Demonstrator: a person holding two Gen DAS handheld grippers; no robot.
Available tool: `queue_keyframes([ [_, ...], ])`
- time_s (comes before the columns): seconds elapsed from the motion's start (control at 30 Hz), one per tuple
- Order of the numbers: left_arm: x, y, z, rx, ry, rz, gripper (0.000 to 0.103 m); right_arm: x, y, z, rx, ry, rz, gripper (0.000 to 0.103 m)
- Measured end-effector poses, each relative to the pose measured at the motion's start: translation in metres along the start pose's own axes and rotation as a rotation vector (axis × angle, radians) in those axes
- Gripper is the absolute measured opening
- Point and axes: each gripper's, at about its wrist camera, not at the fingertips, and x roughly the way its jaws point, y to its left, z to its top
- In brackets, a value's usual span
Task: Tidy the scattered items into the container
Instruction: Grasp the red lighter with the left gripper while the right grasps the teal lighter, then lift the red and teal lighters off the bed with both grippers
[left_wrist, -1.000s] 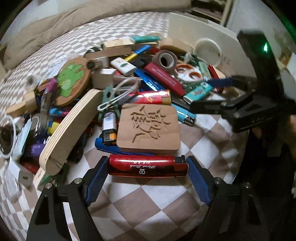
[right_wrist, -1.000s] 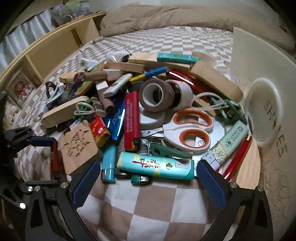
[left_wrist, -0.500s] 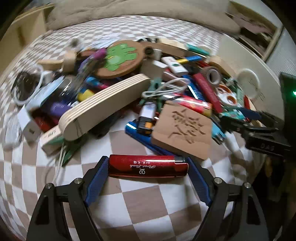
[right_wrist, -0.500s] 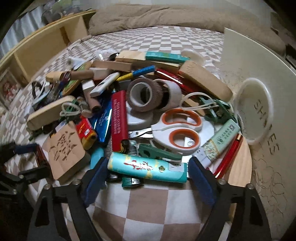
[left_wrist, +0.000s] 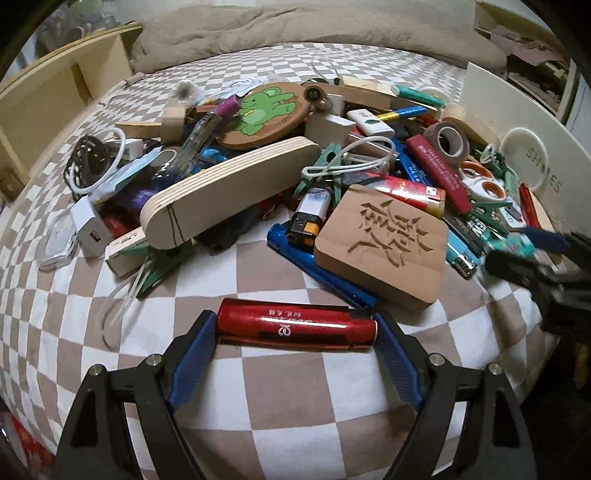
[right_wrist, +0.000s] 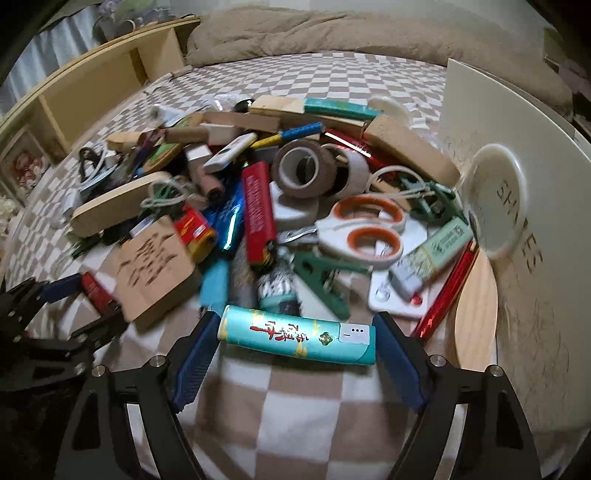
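The left gripper (left_wrist: 295, 328) clamps a red lighter (left_wrist: 295, 325) end to end between its blue pads (left_wrist: 192, 350), above the checkered bed sheet (left_wrist: 258, 398) at 6 o'clock of the left wrist view. The right gripper (right_wrist: 295, 341) likewise grips a teal lighter (right_wrist: 295, 339) by its two ends, at 6 o'clock of its own view. Whether either lighter touches the sheet cannot be told, since each hides the cloth beneath it. The white container (right_wrist: 517, 177), lettered in grey, runs off the frame at 3 o'clock, so its opening is not visible, and the round white lid (right_wrist: 495, 199) leaning on its wall covers part of the lettering. In the left view the right gripper's fingers show only as a dark blur at 3 o'clock. The pile at 12 o'clock buries much: the scissors (right_wrist: 362, 232) show mostly their orange handles, and the blue lighter (left_wrist: 317, 266) lies half under the carved wooden block (left_wrist: 384, 240). The right view is smeared at 9 o'clock, where the left gripper is only a dark shape. Against a second ago, the teal lighter has left the pile's edge and now sits between pads that stood wide around it then, while the left camera has swung from the container side toward the wooden shelf (left_wrist: 55, 107) at 10 o'clock.
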Motion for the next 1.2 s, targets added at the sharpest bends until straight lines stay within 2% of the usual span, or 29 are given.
queue_keyframes([
  [0.03, 0.001, 0.0, -0.001, -0.008, 0.0, 0.011, 0.095, -0.002, 0.001, -0.003, -0.006, 0.003, -0.001, 0.083],
  [0.2, 0.003, -0.003, -0.005, -0.025, -0.014, 0.045, 0.098, -0.005, 0.004, -0.02, -0.046, 0.05, 0.008, 0.084],
  [0.37, 0.005, 0.002, -0.005, -0.035, -0.004, 0.012, 0.102, -0.007, 0.008, -0.023, -0.076, 0.069, -0.009, 0.084],
  [0.47, 0.006, 0.002, -0.003, -0.032, 0.003, 0.007, 0.103, -0.008, 0.006, -0.026, -0.046, 0.084, 0.0, 0.102],
  [0.63, 0.005, 0.0, -0.004, -0.029, 0.003, 0.009, 0.103, -0.008, 0.002, -0.033, 0.053, 0.067, -0.002, 0.102],
  [0.77, 0.006, 0.001, -0.002, -0.035, 0.006, -0.005, 0.103, -0.007, -0.001, -0.031, 0.139, 0.035, 0.005, 0.102],
  [0.9, 0.008, 0.0, 0.001, -0.014, 0.024, -0.012, 0.103, -0.005, 0.007, -0.031, 0.104, 0.006, -0.065, 0.083],
  [1.1, 0.01, 0.001, 0.005, -0.002, 0.039, -0.023, 0.102, -0.006, 0.007, -0.036, 0.08, -0.014, -0.064, 0.083],
  [1.2, 0.009, 0.002, 0.005, 0.002, 0.032, -0.023, 0.099, -0.006, 0.009, -0.038, 0.064, -0.024, -0.074, 0.083],
])
